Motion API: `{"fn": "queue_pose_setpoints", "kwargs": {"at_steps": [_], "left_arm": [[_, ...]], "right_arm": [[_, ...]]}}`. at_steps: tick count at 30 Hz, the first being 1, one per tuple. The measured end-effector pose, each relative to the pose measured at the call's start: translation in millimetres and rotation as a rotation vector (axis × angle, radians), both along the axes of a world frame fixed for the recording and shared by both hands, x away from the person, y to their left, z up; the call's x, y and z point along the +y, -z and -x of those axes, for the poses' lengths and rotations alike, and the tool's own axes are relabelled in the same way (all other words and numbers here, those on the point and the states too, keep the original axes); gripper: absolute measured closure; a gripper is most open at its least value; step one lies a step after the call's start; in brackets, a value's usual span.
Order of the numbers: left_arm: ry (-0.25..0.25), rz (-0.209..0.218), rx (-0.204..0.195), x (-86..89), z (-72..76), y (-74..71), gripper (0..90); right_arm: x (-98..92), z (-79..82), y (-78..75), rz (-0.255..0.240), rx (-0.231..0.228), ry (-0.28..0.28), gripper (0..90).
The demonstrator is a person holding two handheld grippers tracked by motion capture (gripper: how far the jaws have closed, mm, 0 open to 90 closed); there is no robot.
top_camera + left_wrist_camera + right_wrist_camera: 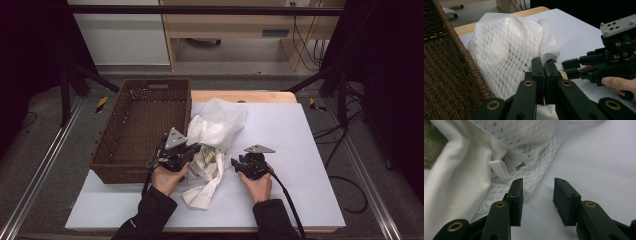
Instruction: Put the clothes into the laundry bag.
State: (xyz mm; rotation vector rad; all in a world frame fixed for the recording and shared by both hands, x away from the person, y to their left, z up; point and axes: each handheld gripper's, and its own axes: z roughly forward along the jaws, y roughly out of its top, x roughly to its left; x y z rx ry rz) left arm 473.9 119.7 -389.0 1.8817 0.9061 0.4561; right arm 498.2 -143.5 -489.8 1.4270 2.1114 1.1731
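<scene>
the white mesh bag [214,131] lies crumpled on the white table surface [295,150], its left edge touching the right wall of the brown wicker basket [142,127]. something yellowish-green shows through a gap in the folds near the bag's middle, too small to identify.

left gripper [192,152]: jaws closed together, pinching a fold of the bag's fabric. in the left gripper view the pinched fold [548,56] rises just beyond the jaw tips, and a strip of white cloth hangs out below them. the basket wall [454,82] stands immediately to the left.

right gripper [234,163]: jaws parted, nothing between them. in the right gripper view the pads stand over bare table [599,157], with the edge of the bag [499,152] beside the left jaw. a white strap loop [498,168] shows among the folds ahead. in the high view this gripper sits just right of the bag, pointing toward it.

both hands hold their grippers from the near edge of the table.
</scene>
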Motion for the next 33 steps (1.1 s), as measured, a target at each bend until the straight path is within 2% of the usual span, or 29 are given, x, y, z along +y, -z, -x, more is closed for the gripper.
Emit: {"fn": "queue_pose_setpoints", "kwargs": {"at_steps": [5, 7, 8, 9, 10, 11, 12, 13, 16, 21, 22, 27, 28, 29, 30, 33], "left_arm": [[0.0, -0.004, -0.001, -1.3, -0.5, 0.8, 88.9], [0.0, -0.005, 0.0, -1.3, -0.8, 0.9, 88.9], [0.0, -0.006, 0.001, -1.4, -0.9, 1.0, 88.9], [0.0, -0.006, 0.001, -1.4, -0.9, 1.0, 88.9], [-0.002, -0.003, 0.0, -1.2, -0.9, 0.8, 88.9], [-0.002, -0.003, 0.001, -1.1, -1.1, 0.8, 88.9], [-0.003, -0.003, 0.001, -0.8, -1.4, 0.8, 88.9], [-0.003, -0.002, 0.002, -0.6, -1.4, 0.8, 88.9], [-0.003, -0.002, 0.001, 0.8, -0.3, -0.2, 88.9], [-0.001, 0.007, -0.008, 3.0, 2.4, -4.9, 89.0], [0.006, 0.016, -0.016, 2.6, 5.6, -8.5, 89.0], [0.051, 0.016, -0.012, -5.7, 11.5, -13.5, 89.1], [0.078, 0.017, -0.003, -13.3, 13.0, -13.4, 89.1], [0.078, 0.017, -0.003, -13.3, 13.0, -13.4, 89.1], [0.11, 0.014, 0.009, -23.8, 13.7, -11.7, 89.1], [0.15, -0.005, 0.024, -43.4, 12.2, -5.7, 89.1]], "right_arm": [[8.7, -2.0, -0.2, 0.002, -0.003, -0.021, 61.2], [14.4, -3.3, -0.5, -0.001, 0.005, -0.016, 58.4], [18.4, -3.7, -0.8, 0.026, -0.002, -0.015, 60.7], [18.4, -3.7, -0.8, 0.026, -0.002, -0.015, 60.7], [27.6, -3.6, -1.7, 0.108, -0.024, 0.0, 68.9], [29.3, -3.8, -1.7, 0.125, -0.035, 0.003, 73.3], [30.6, -4.0, -1.7, 0.112, -0.028, 0.005, 85.5], [32.0, -3.9, -1.4, 0.083, -0.014, 0.004, 90.0], [31.4, -2.6, -2.8, 0.095, -0.013, 0.013, 90.0], [15.4, 6.6, -14.1, 0.055, -0.03, 0.007, 90.0], [0.0, 15.8, -25.8, 0.054, -0.056, 0.007, 90.0], [-43.8, 34.3, -43.1, 0.03, -0.062, 0.023, 90.0], [-53.2, 37.2, -44.7, 0.028, -0.064, 0.034, 90.0], [-53.2, 37.2, -44.7, 0.028, -0.064, 0.034, 90.0], [-70.4, 40.6, -44.0, 0.044, -0.061, 0.061, 90.0], [-79.8, 36.9, -34.0, 0.089, -0.044, 0.079, 90.0]]}}
